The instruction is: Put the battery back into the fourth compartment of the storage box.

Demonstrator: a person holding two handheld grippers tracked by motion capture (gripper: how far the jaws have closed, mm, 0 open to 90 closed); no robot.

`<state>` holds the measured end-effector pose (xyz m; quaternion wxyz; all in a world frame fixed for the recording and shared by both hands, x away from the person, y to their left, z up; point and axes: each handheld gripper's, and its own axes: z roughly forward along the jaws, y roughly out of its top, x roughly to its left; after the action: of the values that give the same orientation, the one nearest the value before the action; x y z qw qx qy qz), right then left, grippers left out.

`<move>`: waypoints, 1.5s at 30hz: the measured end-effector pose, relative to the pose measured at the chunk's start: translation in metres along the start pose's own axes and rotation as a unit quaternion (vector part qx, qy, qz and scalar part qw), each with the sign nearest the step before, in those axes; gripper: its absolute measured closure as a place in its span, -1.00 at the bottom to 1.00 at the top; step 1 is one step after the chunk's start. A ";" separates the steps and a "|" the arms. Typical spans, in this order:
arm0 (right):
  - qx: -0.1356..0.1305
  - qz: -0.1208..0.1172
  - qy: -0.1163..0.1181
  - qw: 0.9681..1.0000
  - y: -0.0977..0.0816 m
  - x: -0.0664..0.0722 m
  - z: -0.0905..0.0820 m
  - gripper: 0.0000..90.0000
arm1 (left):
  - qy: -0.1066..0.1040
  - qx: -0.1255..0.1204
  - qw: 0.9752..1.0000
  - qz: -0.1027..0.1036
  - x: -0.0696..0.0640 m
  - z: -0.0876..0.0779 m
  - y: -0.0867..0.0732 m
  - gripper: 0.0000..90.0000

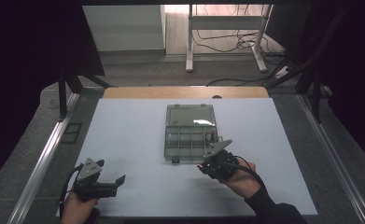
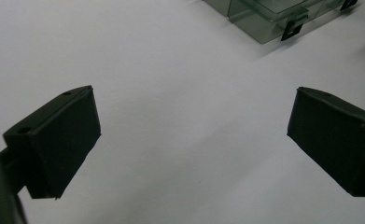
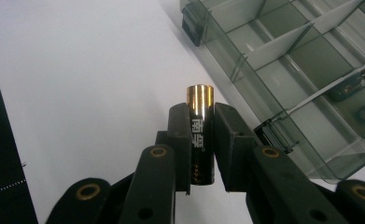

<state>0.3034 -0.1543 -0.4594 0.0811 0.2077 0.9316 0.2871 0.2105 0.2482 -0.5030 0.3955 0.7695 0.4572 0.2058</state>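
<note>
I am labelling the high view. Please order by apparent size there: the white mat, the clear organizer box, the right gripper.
1. white mat
2. clear organizer box, lid open
3. right gripper, though it sits nearer the camera, so its real size is unsure

White table mat (image 1: 138,140), grey floor (image 1: 138,72) — cables (image 1: 227,44), metal stand (image 1: 189,42)

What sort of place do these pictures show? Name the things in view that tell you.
Probably a lab or recording workspace: a white-topped table on a carpeted floor, metal rails along its sides, loose cables under a desk frame behind, and a clear compartment box laid out.
</note>
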 end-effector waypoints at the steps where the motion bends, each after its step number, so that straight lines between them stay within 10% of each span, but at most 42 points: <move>1: 0.000 0.000 0.000 1.000 0.000 0.000 0.000 0.71 | 0.000 0.000 1.000 0.000 0.000 0.000 0.000 -0.93; 45: -0.025 0.045 -0.028 0.998 0.024 -0.053 -0.006 0.71 | -0.001 0.006 1.000 -0.005 0.001 0.001 0.000 -0.93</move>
<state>0.3574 -0.1628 -0.4392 0.0996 0.2552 0.9111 0.3079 0.2122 0.2487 -0.5036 0.3929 0.7696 0.4618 0.2001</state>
